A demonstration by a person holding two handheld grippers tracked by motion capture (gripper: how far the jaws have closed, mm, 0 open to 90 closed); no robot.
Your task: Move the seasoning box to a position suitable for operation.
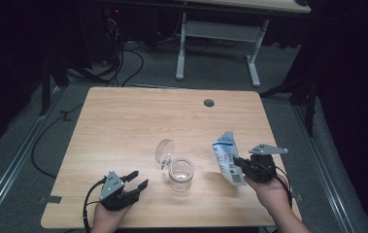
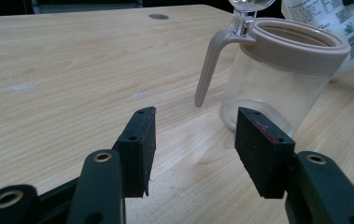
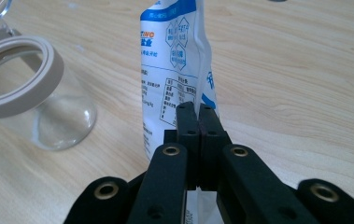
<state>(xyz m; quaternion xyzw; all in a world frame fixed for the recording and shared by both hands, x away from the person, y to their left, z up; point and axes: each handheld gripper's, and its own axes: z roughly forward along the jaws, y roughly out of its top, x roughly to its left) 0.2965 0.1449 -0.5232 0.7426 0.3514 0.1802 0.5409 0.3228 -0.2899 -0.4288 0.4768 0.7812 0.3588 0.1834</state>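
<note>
**Pouch poised beside open jar**

The right claw (image 1: 240,167) is pinching a white-and-blue pouch (image 1: 227,160) tight between closed jaws, holding it upright just right of the glass jar (image 1: 180,174), whose hinged lid (image 1: 164,151) is standing open on the worktop (image 1: 123,126). The left claw (image 1: 137,180) is resting near the jar, jaws wide apart and empty. With nothing steadying the jar, a nudge from the pouch could be tipping it or spilling contents.
</note>
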